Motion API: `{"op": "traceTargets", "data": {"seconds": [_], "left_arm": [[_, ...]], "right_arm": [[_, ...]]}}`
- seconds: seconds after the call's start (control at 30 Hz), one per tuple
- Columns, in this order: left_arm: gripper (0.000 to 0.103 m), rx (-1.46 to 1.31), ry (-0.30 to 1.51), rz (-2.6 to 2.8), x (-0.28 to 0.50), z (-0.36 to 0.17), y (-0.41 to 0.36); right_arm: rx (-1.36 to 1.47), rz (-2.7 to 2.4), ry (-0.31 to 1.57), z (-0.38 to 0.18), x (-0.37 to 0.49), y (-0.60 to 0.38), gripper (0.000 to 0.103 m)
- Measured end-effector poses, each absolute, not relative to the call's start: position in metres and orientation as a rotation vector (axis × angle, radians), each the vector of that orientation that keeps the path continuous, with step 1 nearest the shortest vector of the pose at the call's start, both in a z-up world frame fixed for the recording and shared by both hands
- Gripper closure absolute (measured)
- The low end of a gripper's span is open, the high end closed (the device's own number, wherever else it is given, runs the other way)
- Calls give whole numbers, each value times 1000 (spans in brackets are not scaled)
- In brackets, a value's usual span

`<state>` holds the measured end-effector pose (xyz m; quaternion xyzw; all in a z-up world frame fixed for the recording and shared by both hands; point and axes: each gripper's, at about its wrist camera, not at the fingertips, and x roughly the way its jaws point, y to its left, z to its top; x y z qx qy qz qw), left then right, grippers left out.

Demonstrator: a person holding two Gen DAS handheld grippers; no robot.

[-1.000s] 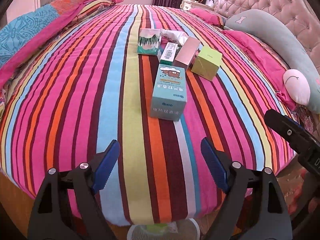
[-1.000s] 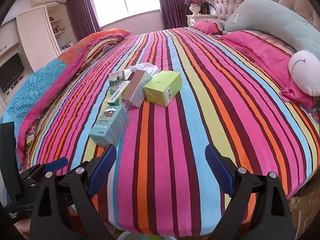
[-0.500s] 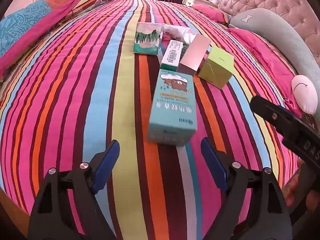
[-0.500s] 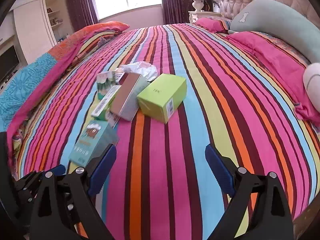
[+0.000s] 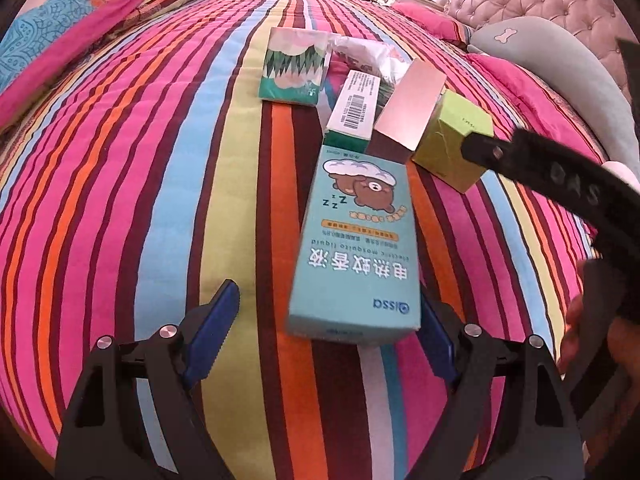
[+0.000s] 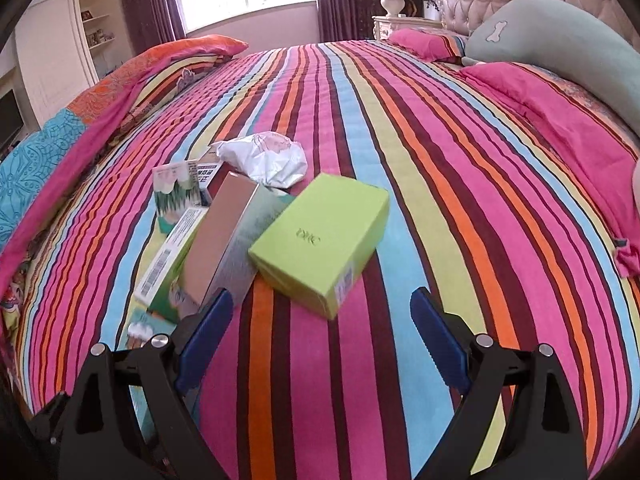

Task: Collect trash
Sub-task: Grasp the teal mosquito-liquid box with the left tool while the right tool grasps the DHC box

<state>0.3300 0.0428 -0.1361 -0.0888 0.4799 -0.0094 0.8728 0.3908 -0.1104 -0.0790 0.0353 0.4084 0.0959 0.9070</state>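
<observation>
Lying flat on the striped bedspread (image 5: 120, 184), the teal carton (image 5: 356, 256) runs lengthwise away from the left gripper (image 5: 326, 332), whose spread blue fingers flank its near end. Beyond the carton sit a barcoded box (image 5: 356, 106), a pink box (image 5: 412, 108) and a green box (image 5: 452, 140). Only the right wrist view shows crumpled white wrapping (image 6: 266, 156) behind these, with the right gripper (image 6: 318, 340) spread before the green box.
</observation>
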Motion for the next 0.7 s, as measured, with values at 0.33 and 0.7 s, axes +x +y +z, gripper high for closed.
{"op": "traceTargets", "data": {"seconds": [0.33,0.7], "left_arm": [[22,-172,994,-17,341,-138,46],[22,-173,983,16,350,-138,47]], "right_arm": [[80,174,858,-83,421,-93,17],[92,96,950,-104,458,-91,18]]}}
